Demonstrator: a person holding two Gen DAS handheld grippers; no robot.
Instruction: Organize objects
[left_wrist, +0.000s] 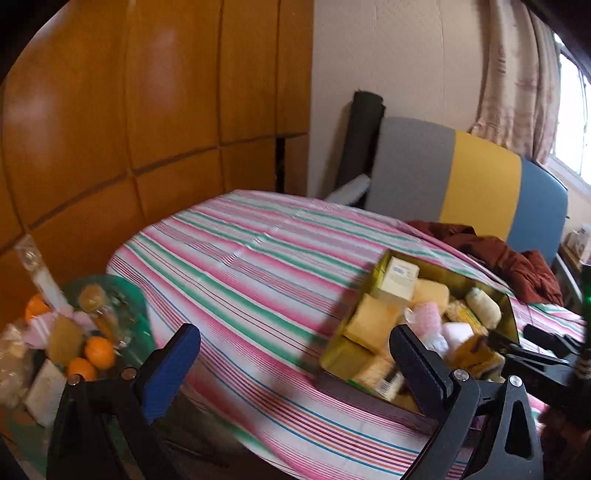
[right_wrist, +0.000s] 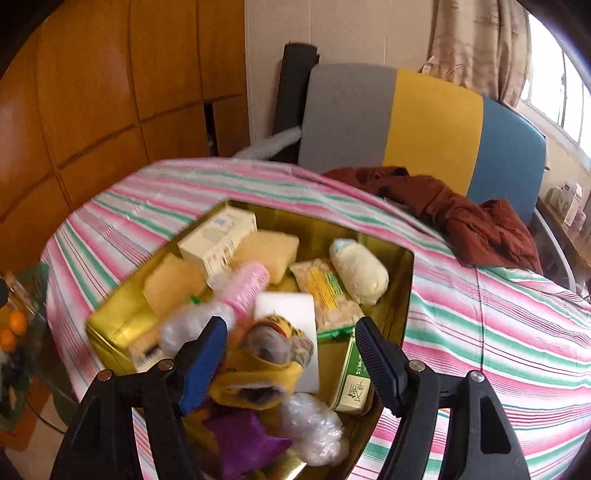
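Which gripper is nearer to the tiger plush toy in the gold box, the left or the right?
Right. The right gripper hangs just above the tiger plush toy, which shows between its fingers. The left gripper is off to the side of the gold box.

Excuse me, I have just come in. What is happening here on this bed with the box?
A person is tidying small things with two hand-held grippers. A gold box on the striped bedcover already holds sponges, cartons and packets. The right gripper is over the box with a yellow tiger toy between its fingers; whether they press on it is unclear. The left gripper is wide open and empty, beside the box. Oranges and other items lie off to the left.
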